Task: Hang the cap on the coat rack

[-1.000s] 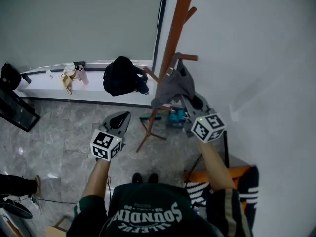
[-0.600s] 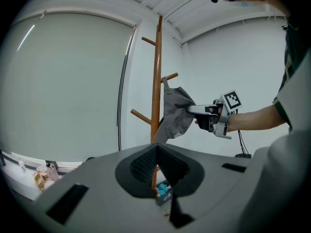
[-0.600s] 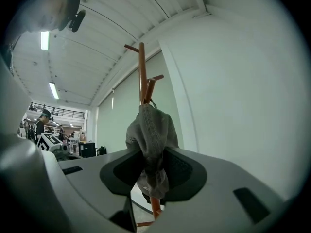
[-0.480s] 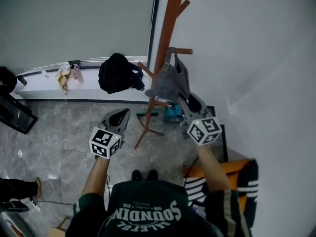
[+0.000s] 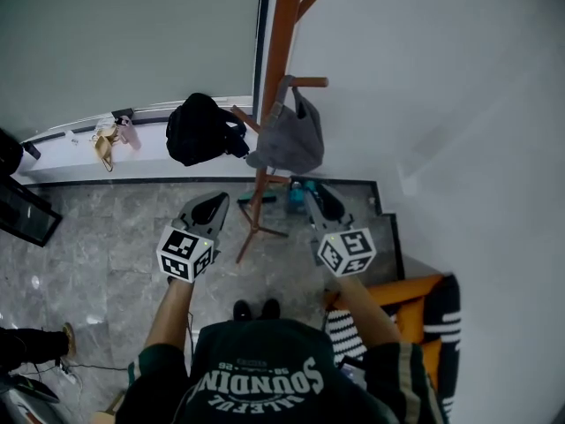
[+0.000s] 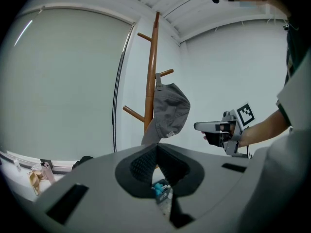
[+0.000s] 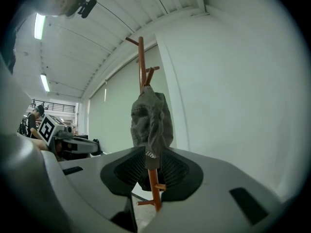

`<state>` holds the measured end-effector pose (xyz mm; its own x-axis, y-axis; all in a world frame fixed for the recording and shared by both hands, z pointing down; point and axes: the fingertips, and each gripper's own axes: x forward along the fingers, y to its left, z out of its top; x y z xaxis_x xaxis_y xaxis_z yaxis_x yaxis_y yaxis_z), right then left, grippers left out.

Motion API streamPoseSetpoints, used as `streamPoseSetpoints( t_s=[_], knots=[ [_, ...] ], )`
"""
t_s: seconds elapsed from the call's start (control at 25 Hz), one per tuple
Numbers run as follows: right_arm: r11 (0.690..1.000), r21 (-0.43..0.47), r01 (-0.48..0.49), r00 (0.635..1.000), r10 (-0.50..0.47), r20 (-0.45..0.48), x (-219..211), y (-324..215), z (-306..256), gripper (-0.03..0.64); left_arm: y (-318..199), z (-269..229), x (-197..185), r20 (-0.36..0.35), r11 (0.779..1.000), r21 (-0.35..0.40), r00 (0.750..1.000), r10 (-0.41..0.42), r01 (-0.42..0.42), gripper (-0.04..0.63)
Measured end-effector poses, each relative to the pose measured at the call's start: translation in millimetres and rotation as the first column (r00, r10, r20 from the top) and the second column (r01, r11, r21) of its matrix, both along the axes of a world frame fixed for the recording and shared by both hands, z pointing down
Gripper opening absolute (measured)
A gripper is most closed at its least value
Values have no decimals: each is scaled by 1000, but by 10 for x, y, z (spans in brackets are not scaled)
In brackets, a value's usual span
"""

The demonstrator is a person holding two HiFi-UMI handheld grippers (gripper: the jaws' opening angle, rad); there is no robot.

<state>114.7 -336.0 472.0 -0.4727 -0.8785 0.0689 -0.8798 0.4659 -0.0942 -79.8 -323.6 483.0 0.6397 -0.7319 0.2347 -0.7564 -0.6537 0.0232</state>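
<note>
A grey cap [image 5: 287,140] hangs by its strap from a peg of the brown wooden coat rack [image 5: 281,60], next to the white wall. My right gripper [image 5: 322,203] is open and empty, a short way below the cap and clear of it. In the right gripper view the cap [image 7: 151,123] hangs on the rack [image 7: 141,62] beyond the spread jaws [image 7: 151,159]. My left gripper [image 5: 207,208] is open and empty, left of the rack's foot. The left gripper view shows cap [image 6: 170,113], rack [image 6: 151,72] and right gripper [image 6: 197,126].
A black bag [image 5: 201,131] and small items [image 5: 106,140] lie on the white window sill. A blue object [image 5: 296,197] sits by the rack's feet. An orange and striped thing [image 5: 415,312] is at my right. Another person's legs [image 5: 22,347] show at lower left.
The right gripper has let go of the cap, opened and drawn back toward me. The cap stays hanging on the peg. The left gripper has hardly moved.
</note>
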Motion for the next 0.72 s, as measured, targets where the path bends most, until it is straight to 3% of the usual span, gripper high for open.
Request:
streamPoseSetpoints(
  t_s=[0.28, 0.56, 0.72],
  knots=[
    [1000, -18, -4, 999, 4, -31, -51, 219, 179, 0, 13, 60, 125, -2, 1000, -9, 1000, 22, -22, 0],
    [1000, -5, 3, 997, -3, -75, -95, 283, 201, -2, 24, 129, 170, -5, 999, -19, 1000, 28, -28, 0],
    [999, -31, 13, 999, -14, -45, -153, 322, 238, -2, 52, 151, 182, -8, 999, -25, 1000, 30, -30, 0]
  ],
)
